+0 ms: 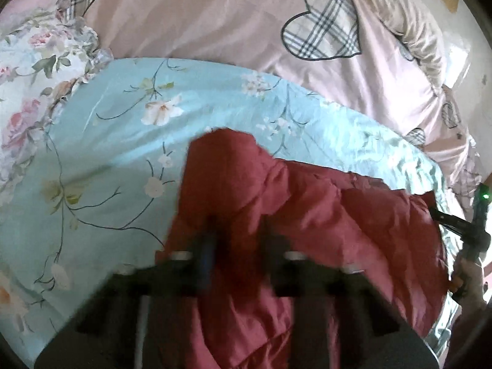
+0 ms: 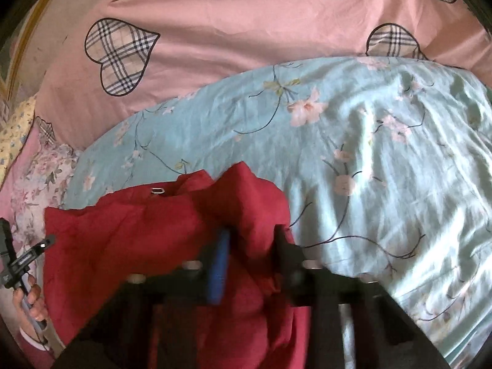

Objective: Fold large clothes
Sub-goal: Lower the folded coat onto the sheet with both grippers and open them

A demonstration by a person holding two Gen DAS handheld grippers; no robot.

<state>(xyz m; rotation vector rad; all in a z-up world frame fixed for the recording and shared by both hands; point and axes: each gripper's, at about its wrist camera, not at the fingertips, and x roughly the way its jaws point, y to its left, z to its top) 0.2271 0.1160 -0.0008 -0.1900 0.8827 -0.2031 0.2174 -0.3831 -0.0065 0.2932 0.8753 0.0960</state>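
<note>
Blue floral sheet [image 1: 107,160] covers the bed; both grippers — left [image 1: 236,230], right [image 2: 252,246] — have jaws clamped on the red jacket [image 1: 323,215].

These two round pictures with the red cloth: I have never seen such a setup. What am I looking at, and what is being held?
No robot here: a person holds a two-finger grasping tool in each hand, each with a wide-angle camera looking along its fingers. One picture comes from the left tool, the other from the right tool. Both appear to grip a bunched red padded jacket. It lies on a light blue flowered sheet, spread over a pink bedcover with checked hearts. At the right-hand picture's left edge you see the person's left hand.
</note>
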